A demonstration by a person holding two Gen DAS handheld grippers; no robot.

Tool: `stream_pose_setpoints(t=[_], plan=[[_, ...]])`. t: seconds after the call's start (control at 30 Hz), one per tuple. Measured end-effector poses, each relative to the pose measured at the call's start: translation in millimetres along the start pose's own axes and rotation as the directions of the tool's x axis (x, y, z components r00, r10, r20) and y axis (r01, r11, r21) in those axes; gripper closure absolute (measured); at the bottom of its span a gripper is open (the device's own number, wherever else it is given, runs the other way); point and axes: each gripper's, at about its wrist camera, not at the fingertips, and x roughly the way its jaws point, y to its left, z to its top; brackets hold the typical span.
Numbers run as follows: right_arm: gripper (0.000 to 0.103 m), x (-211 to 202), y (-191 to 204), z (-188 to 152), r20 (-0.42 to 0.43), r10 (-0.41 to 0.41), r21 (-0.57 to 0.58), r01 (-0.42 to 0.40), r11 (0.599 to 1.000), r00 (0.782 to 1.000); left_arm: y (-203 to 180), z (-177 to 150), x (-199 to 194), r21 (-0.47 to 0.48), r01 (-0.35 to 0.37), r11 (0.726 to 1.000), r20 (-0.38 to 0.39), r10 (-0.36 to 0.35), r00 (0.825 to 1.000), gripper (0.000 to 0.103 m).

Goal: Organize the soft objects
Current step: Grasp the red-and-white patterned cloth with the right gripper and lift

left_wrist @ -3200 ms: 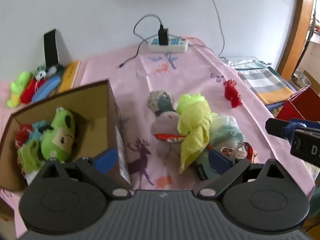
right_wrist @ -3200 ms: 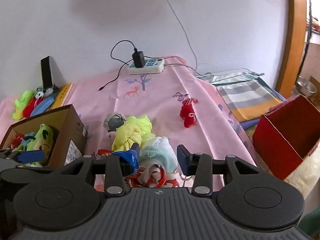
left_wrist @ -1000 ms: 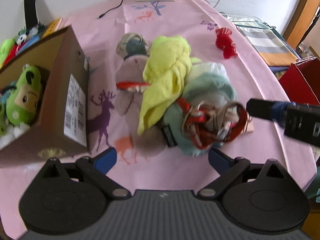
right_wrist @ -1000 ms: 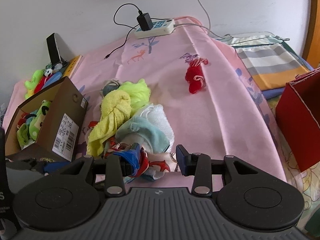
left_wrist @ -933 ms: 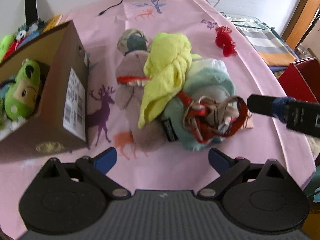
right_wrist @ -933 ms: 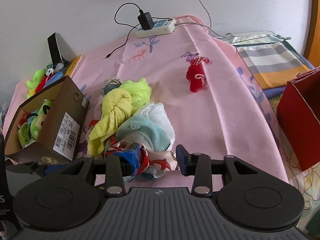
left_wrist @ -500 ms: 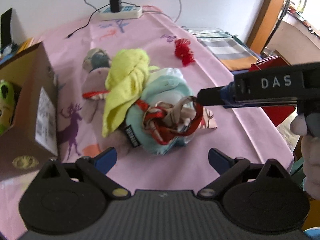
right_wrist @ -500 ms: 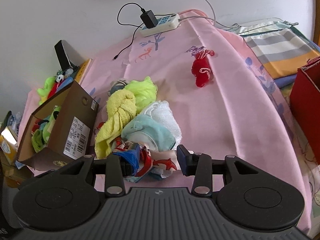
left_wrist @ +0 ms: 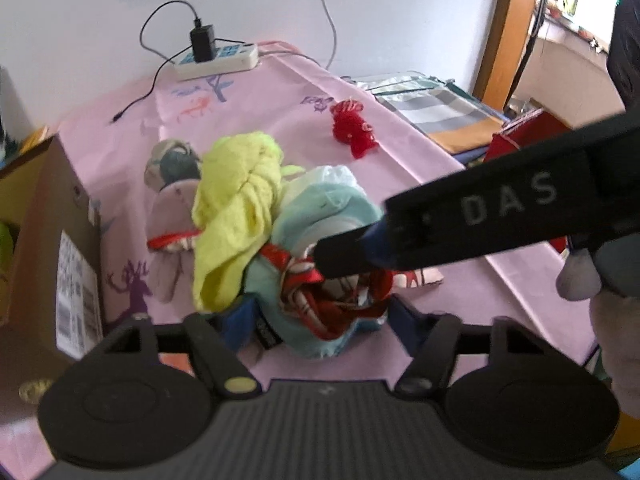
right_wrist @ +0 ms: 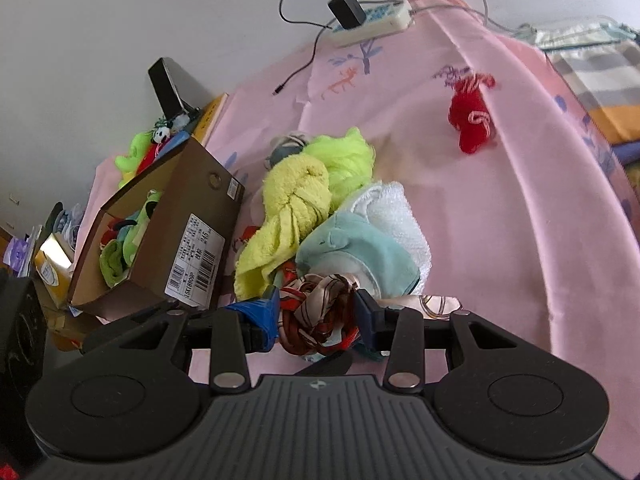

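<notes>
Lying knotted between the blue pads of the right gripper, the silky red, white and brown patterned scarf is pinched by jaws set narrowly apart. It tops a pale teal plush toy. The left gripper, jaws just closing to about half width, straddles that toy and scarf; whether its pads press, I cannot tell. Beyond lie a fluffy yellow-green towel and, to the left, a brown cardboard box on pink printed cloth.
</notes>
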Motion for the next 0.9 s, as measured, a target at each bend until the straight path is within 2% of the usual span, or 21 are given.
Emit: stream_pose_setpoints(t=[0.13, 0.2, 0.3, 0.4, 0.53, 0.67, 0.77, 0.9], plan=[[0.081, 5, 1, 0, -0.019, 0.0, -0.017, 0.0, 1.0, 1.0, -1, 2, 3, 0.013, -0.003, 1.0, 0.007, 0.003, 1.0, 0.057], [0.084, 8, 3, -1, -0.029, -0.001, -0.035, 0.0, 0.999, 1.0, -1, 3, 2, 0.027, -0.016, 1.0, 0.016, 0.015, 1.0, 0.069], [0.088, 8, 4, -3, -0.033, 0.028, -0.036, -0.029, 0.999, 0.999, -6, 4, -3, 0.064, -0.042, 0.997, 0.035, 0.04, 0.999, 0.078], [0.092, 7, 5, -3, -0.027, 0.035, -0.036, -0.036, 0.999, 0.999, -13, 2, -9, 0.107, -0.065, 0.992, 0.053, 0.06, 0.997, 0.082], [0.1, 1, 3, -3, -0.016, 0.056, -0.022, -0.056, 0.998, 0.998, -25, -1, -16, 0.194, -0.121, 0.974, 0.08, 0.107, 0.991, 0.082], [0.103, -8, 7, -5, 0.014, 0.057, -0.049, -0.056, 0.997, 0.998, -26, 1, -27, 0.189, -0.129, 0.974, 0.101, 0.111, 0.989, 0.082], [0.103, -16, 10, -4, 0.03, 0.061, -0.074, -0.059, 0.996, 0.998, -29, 2, -35, 0.197, -0.145, 0.97, 0.121, 0.123, 0.985, 0.076], [0.103, -22, 8, -4, 0.032, 0.078, -0.077, -0.075, 0.994, 0.996, -33, 2, -41, 0.199, -0.126, 0.972, 0.124, 0.102, 0.987, 0.087]])
